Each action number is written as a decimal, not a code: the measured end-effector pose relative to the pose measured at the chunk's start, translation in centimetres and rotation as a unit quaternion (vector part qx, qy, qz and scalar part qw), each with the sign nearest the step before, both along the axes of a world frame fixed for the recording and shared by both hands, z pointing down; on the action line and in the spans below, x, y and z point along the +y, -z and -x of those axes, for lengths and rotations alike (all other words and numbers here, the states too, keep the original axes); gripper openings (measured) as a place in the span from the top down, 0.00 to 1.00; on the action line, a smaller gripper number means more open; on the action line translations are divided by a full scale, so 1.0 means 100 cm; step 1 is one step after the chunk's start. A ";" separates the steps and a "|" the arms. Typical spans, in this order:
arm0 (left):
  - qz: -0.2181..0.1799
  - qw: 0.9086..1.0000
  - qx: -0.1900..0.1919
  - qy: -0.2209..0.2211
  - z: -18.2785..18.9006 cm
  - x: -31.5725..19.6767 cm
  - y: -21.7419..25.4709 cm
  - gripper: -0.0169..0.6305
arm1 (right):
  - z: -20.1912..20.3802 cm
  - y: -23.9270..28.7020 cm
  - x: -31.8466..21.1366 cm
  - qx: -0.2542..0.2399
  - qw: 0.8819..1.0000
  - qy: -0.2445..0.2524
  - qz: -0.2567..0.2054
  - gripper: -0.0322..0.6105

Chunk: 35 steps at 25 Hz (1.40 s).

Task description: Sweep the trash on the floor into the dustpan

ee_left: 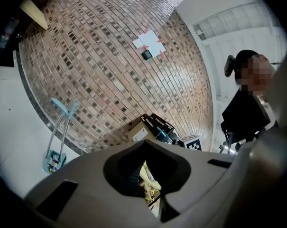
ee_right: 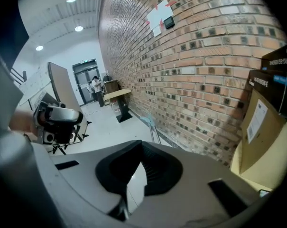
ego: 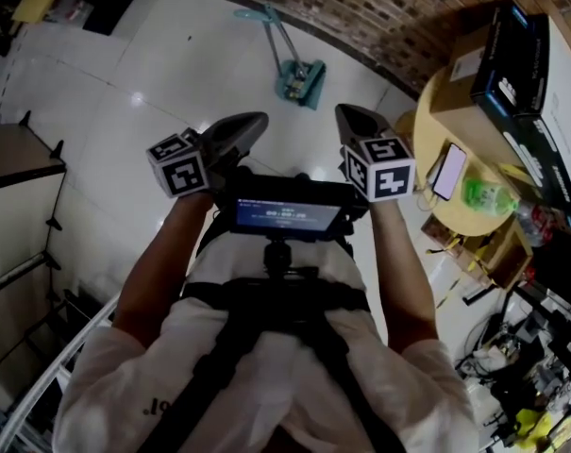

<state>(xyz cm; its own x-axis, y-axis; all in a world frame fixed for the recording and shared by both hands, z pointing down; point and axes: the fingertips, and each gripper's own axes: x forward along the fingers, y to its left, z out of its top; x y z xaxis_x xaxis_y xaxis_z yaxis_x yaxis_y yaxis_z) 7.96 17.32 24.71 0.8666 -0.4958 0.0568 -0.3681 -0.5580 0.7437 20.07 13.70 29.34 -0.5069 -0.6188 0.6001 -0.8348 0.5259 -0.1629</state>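
This looks like a lab or workshop room, not a home. A bare brick wall (ego: 408, 8) curves across the top of the head view above a pale tiled floor (ego: 153, 83). At the right edge, a round yellow surface (ego: 434, 97) carries a cardboard box (ego: 460, 78) and black cartons (ego: 507, 64), with tangled cables (ego: 512, 347) at lower right and a metal rack (ego: 21, 272) at left. In the right gripper view, a tripod rig (ee_right: 58, 120) stands at left under ceiling spotlights (ee_right: 78, 28).

Teal plastic long-handled dustpan (ego: 301, 81) rests on white tiled floor (ego: 162, 83) beside brick wall (ego: 379, 8); handle tilted, small items (ee_left: 52, 164) inside.
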 end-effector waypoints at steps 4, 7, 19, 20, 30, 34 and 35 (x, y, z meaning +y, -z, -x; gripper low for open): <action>-0.004 1.000 -0.001 -0.024 0.010 0.003 0.004 0.97 | 0.010 0.007 0.007 0.000 1.000 -0.014 -0.001 0.94; -0.002 0.999 -0.001 -0.034 0.019 0.003 0.005 0.97 | 0.017 0.011 0.012 -0.005 1.000 -0.028 -0.001 0.94; 0.006 0.998 -0.007 -0.059 0.040 0.000 0.001 0.97 | 0.025 0.017 0.019 0.010 0.998 -0.060 0.002 0.94; 0.006 0.998 -0.010 -0.058 0.041 -0.001 0.001 0.97 | 0.026 0.017 0.019 0.010 0.998 -0.060 0.002 0.94; 0.001 0.997 0.006 -0.072 0.036 -0.001 0.006 0.97 | 0.026 0.021 0.022 0.016 0.998 -0.062 -0.004 0.94; 0.000 0.997 0.004 -0.077 0.034 0.000 0.007 0.97 | 0.026 0.024 0.025 0.021 0.998 -0.060 -0.005 0.94; 0.000 0.997 0.003 -0.079 0.033 0.001 0.006 0.97 | 0.026 0.024 0.025 0.021 0.998 -0.059 -0.006 0.94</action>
